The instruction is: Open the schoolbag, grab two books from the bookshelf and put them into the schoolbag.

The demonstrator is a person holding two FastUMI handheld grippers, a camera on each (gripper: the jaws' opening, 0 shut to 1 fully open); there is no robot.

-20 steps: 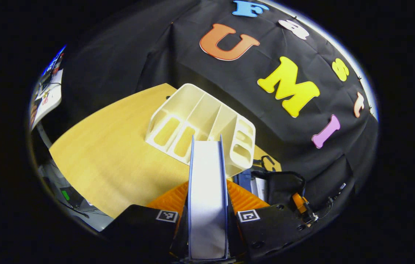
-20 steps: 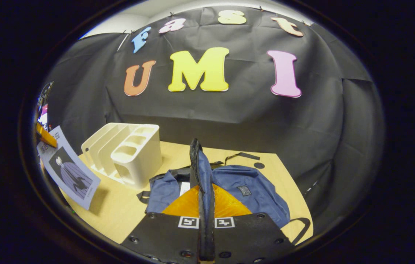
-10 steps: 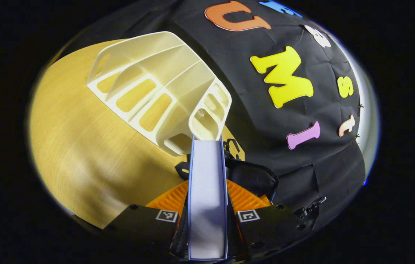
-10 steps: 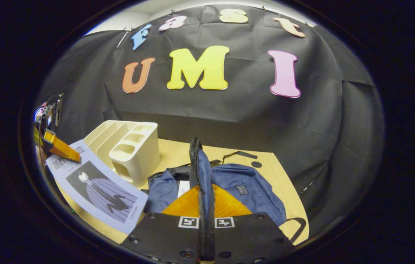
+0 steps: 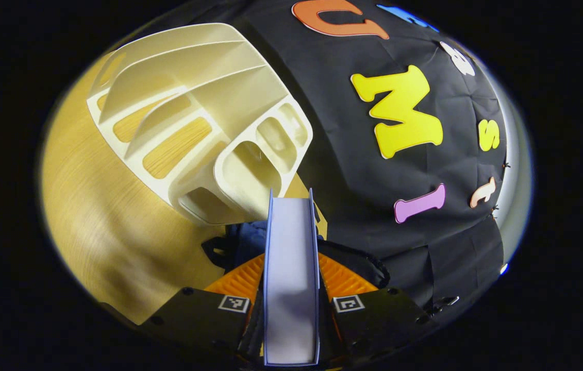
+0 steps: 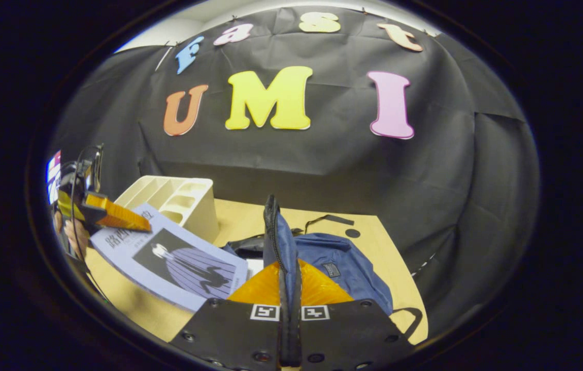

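Observation:
My left gripper (image 5: pixel 291 268) is shut on a pale lavender book (image 5: pixel 291 268), seen edge-on between its orange fingers (image 5: pixel 237 278). In the right gripper view that same book (image 6: pixel 178 260), with a dark figure on its cover, is held flat by the left gripper (image 6: pixel 111 216) and reaches toward the blue schoolbag (image 6: pixel 343 263). My right gripper (image 6: pixel 283 288) is shut on the schoolbag's zippered flap (image 6: pixel 277 237), holding it upright. The cream bookshelf (image 5: pixel 193 123) stands on the table behind the book, also the bookshelf (image 6: pixel 175 198) left of the bag; its slots look bare.
The light wooden table (image 5: pixel 95 216) carries everything. A hand (image 6: pixel 72 234) holds the left gripper at the far left. Black bag straps (image 6: pixel 330 220) lie on the table behind the bag. The booth's black cloth wall closes off the back.
The left gripper has carried the book rightward and lower, past the bookshelf toward the schoolbag's opening. The right gripper keeps holding the flap up, nearly still.

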